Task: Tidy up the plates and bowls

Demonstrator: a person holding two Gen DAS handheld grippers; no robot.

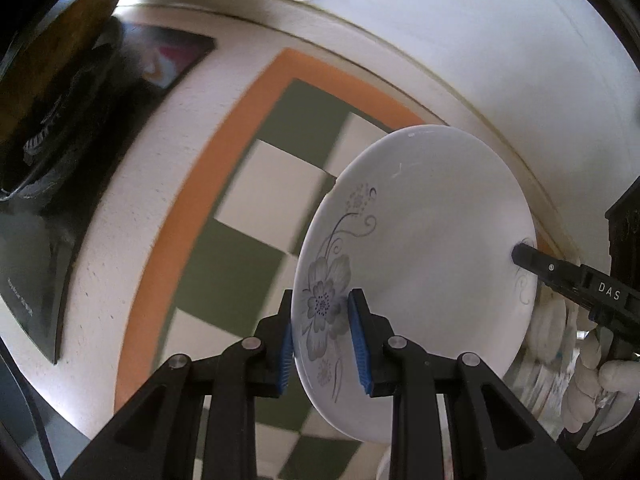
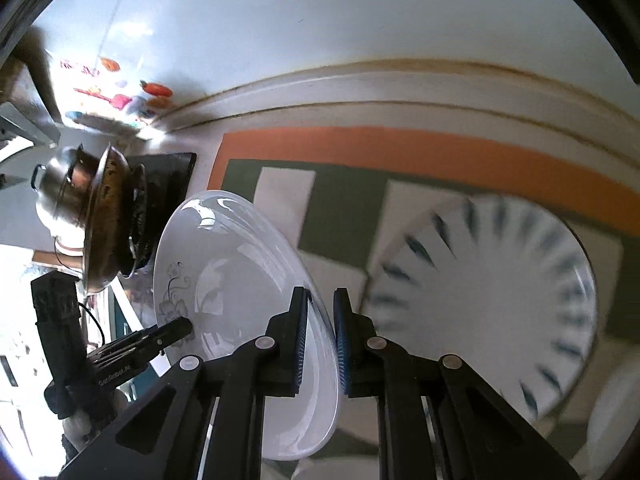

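I see the left hand-held gripper [image 1: 322, 334] clamped on the floral plate [image 1: 432, 248], right hand-held gripper [image 2: 322, 344] pinching its opposite rim, above the checked worktop [image 1: 240, 264]

white grey-flowered plate [image 1: 424, 240], orange-edged checked mat [image 1: 224, 160]

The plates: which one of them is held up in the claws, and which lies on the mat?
The white plate with the grey flower is held, each claw pinching its rim. The plate with dark blue dashes around its rim lies flat on the checked mat.
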